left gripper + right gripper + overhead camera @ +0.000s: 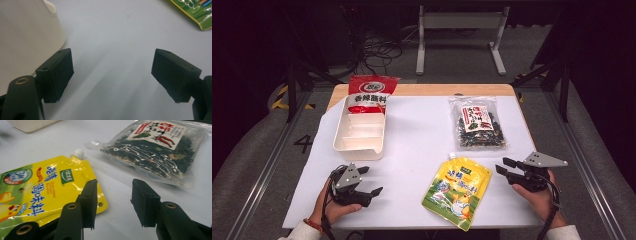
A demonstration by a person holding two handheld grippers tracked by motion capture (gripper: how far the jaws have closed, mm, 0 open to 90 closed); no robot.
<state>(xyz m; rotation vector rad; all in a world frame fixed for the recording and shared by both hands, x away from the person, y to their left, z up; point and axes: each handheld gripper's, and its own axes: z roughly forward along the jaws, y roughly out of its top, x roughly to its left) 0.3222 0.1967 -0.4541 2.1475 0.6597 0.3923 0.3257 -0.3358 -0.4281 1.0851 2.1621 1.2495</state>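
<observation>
Yellow spouted pouch (45, 192) with blue Chinese lettering, right gripper (112, 202) jaws half-open beside it, left gripper (112, 72) jaws wide, empty.

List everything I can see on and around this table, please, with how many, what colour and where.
Yellow spouted pouch: one, yellow and green, near edge, right of centre.
Clear bag of dark dried bits: one, clear with white-red label, far right.
Red packet: one, red and white, standing in the tray's far end.
Divided tray: one, cream, far left.
White sheet: one, covering the wooden table.
White frame: one, on the floor beyond.
Left gripper: one, black, near left, jaws open, holding nothing.
Right gripper: one, black, near right, jaws apart, holding nothing.
</observation>
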